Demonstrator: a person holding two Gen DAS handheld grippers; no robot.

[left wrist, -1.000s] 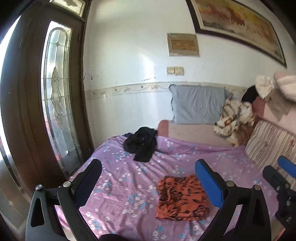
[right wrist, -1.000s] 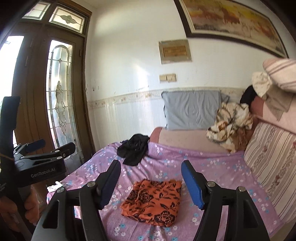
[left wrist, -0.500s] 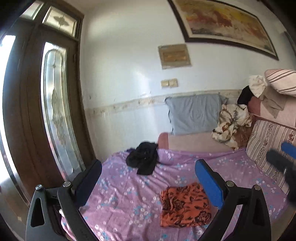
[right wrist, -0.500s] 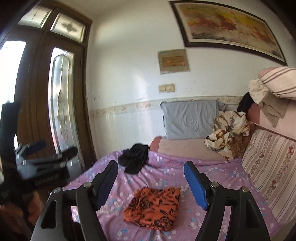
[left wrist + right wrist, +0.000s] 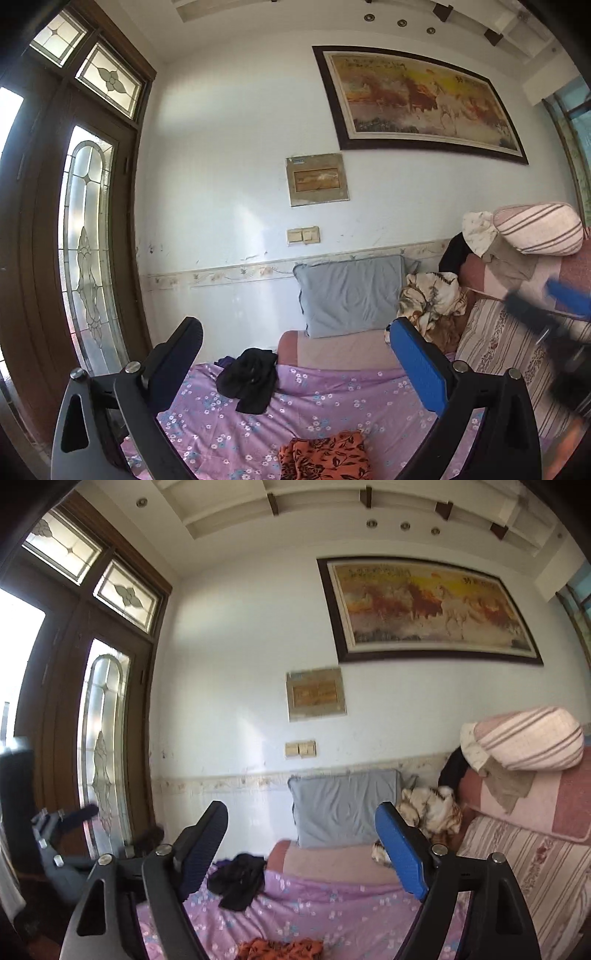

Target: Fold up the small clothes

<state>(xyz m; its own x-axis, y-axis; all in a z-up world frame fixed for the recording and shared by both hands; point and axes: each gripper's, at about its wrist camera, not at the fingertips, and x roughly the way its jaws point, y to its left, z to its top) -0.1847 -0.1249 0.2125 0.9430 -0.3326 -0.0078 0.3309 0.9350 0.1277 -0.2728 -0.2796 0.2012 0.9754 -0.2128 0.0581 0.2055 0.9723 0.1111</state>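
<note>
On bed, purple floral sheet:
- orange top, folded, black pattern, near foot end, low between my left gripper's fingers; only its upper edge shows in right-wrist view.
- black garment, crumpled, unfolded, farther up bed toward head end, well apart from orange top; also seen.
- grey pillow upright at head of bed, against wall.
- patterned cloth bunched just beside pillow, on its right.
- striped bedding stack along bed's right side, striped bolster on top.

Above bed, on wall: lg framed painting, sm frame, switch plate. Left of bed: wood door w/ leaded glass.

My grippers:
- left gripper: jaws spread wide, nothing between them, held above bed, clear of cloth.
- right gripper: jaws spread wide, nothing held, also above bed. Seen blurred at right edge of left-wrist view.
</note>
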